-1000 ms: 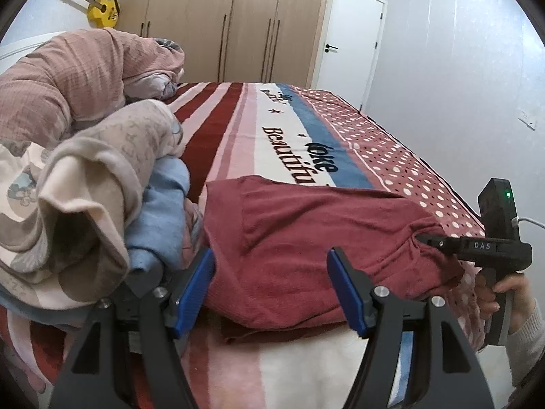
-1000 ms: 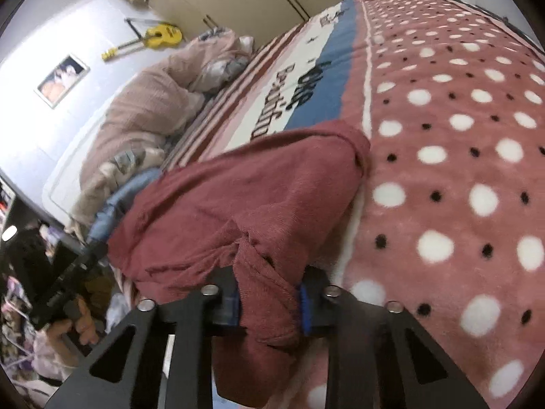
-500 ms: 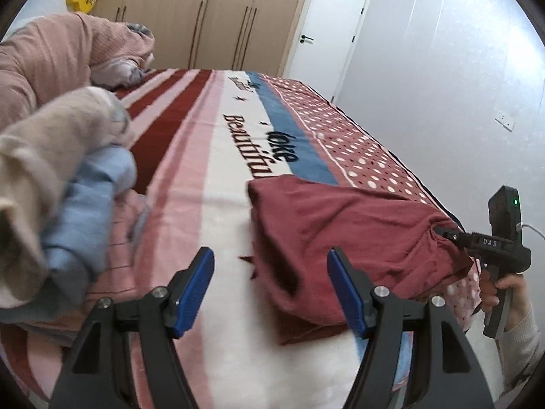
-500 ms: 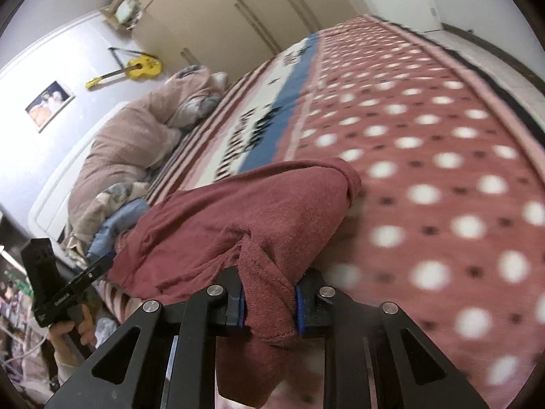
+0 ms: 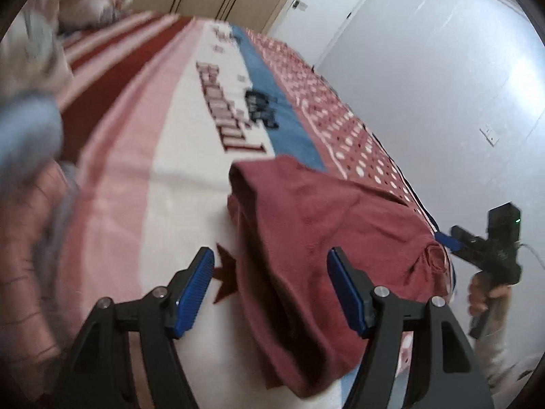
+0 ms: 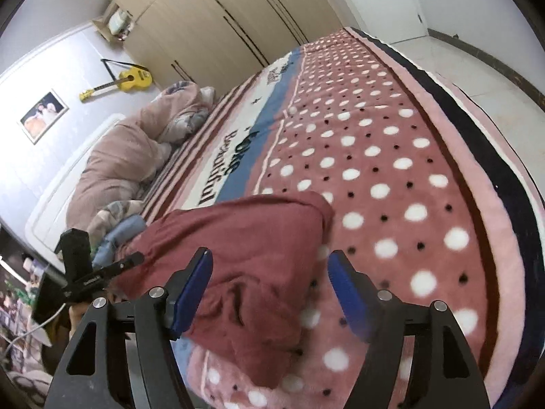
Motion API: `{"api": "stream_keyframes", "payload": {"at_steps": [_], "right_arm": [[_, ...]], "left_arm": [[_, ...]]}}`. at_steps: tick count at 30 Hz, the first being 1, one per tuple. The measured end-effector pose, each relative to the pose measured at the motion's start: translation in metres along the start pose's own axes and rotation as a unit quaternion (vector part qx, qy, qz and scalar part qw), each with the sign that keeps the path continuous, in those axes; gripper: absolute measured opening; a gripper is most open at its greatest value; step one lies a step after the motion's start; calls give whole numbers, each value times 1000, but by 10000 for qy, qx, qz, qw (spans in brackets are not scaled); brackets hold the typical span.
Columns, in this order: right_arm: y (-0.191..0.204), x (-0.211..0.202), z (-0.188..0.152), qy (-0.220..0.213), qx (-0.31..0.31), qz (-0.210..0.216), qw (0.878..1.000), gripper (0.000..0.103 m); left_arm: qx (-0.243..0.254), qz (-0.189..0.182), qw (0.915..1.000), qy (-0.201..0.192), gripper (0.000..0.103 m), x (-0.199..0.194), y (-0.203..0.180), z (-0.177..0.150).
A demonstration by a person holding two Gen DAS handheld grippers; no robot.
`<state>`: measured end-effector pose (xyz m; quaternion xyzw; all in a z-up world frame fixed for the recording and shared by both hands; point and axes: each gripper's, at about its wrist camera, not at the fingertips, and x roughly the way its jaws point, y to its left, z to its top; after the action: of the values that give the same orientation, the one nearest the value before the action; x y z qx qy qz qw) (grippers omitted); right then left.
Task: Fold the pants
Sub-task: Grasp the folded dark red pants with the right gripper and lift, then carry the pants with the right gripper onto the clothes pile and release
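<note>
— Where are the pants (image 5: 327, 238) now?

— Lying on the bedspread (image 6: 391, 177), doubled over, near the edge closest to us, half on the white band and half on the spotted part. One end is bunched into a little knot of cloth by the bed's edge.

— And the tongs?

— The right tongs (image 6: 269, 289) are opening as we speak; the bunched end sits loose between the blue pads, neither pad pressing on it. The left tongs (image 5: 270, 291) stand wide apart over the other end, with the folded edge of the cloth between them, gripping nothing.

— How do you reckon that cloth behaves?

— Soft and limp, I'd say, a thick knit with some weight. It won't hold a crease by itself, and it looks likely to cling to that fleecy spread rather than slide.

— So where to take hold?

— At the corners of a folded edge, pinching all the layers at once. Grab only the top layer and the fold probably peels open.
</note>
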<state>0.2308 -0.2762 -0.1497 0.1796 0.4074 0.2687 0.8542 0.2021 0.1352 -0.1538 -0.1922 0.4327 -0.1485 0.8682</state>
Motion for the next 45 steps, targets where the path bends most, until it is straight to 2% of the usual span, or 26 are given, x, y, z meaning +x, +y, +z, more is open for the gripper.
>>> {"api": "stream_keyframes", "payload": {"at_steps": [4, 6, 8, 10, 13, 16, 21, 28, 32, 41, 45], "right_arm": [[-10, 36, -10, 492, 122, -120, 9986, 67], [-13, 38, -14, 446, 121, -71, 9989, 68], [-15, 36, -15, 414, 132, 13, 9991, 66], [-16, 36, -17, 460, 148, 90, 9988, 60], [-13, 41, -21, 514, 60, 143, 9986, 50], [-5, 49, -24, 690, 41, 405, 9968, 36], [7, 44, -24, 560, -164, 218, 9981, 19], [30, 19, -15, 220, -244, 202, 9993, 16], [50, 3, -5, 0, -397, 212, 9990, 16], [118, -16, 21, -327, -803, 367, 9956, 16], [162, -13, 31, -423, -1091, 533, 9917, 16]], "left_arm": [[-223, -321, 9987, 321, 64, 20, 12, -6], [-218, -372, 9986, 320, 63, 22, 13, -5], [-215, -475, 9980, 364, 54, 25, 11, -5], [-221, -557, 9972, 449, 45, 31, 7, -4], [-87, -441, 9979, 473, 35, 34, 0, -5], [-48, -388, 9983, 435, 23, 33, -5, -4], [339, -73, 9992, 186, 14, 20, -23, -6], [1122, 106, 9931, -339, 12, -25, -65, -7], [1334, 189, 9890, -607, 12, -53, -78, -4], [1468, 199, 9823, -1144, 12, -134, -70, 23], [1580, 376, 9777, -1330, 12, -177, -56, 34]]}}
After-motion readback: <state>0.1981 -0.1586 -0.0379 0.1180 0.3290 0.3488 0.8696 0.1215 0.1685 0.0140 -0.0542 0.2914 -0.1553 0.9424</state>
